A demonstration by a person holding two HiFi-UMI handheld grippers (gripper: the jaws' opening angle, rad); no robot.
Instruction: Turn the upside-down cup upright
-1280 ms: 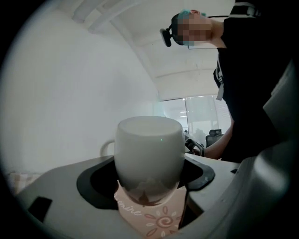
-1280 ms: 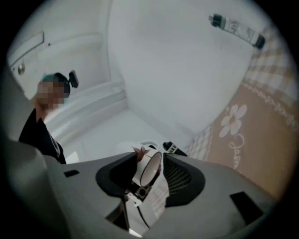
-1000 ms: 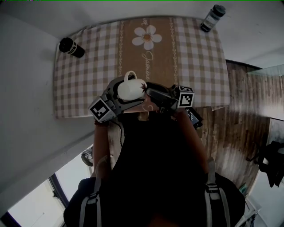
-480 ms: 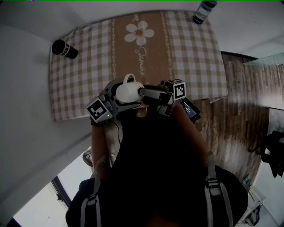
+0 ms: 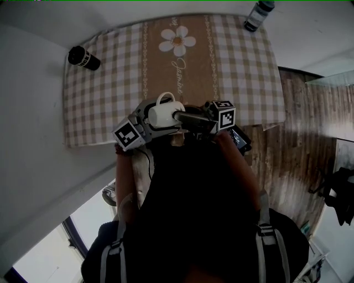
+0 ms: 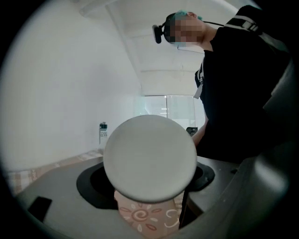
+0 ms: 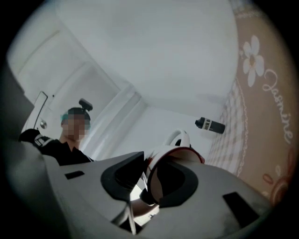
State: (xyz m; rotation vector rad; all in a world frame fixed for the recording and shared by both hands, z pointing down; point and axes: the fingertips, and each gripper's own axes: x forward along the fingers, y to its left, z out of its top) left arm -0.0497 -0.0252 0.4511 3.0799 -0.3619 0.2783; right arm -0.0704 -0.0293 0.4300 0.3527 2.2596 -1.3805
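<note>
1. Plain white cup [image 5: 163,116] with a loop handle and a thin dark-red line round the rim.
2. It's lying on its side up in the air, just over the near edge of the bench [image 5: 110,83], handle on the far side.
3. The flat round base faces the left tool [image 6: 149,182], which clamps the body. The mouth faces the right tool [image 7: 148,179], whose jaws have just been closing on the rim wall, one pad inside.

Glossy ceramic cup [image 5: 164,115]; matt woven cloth tablecloth [image 5: 110,83].

Checked tablecloth [image 5: 110,83] w/ daisy print [image 5: 178,40]; black bottle [image 5: 83,57] far-L corner, grey bottle [image 5: 259,14] far-R.
</note>
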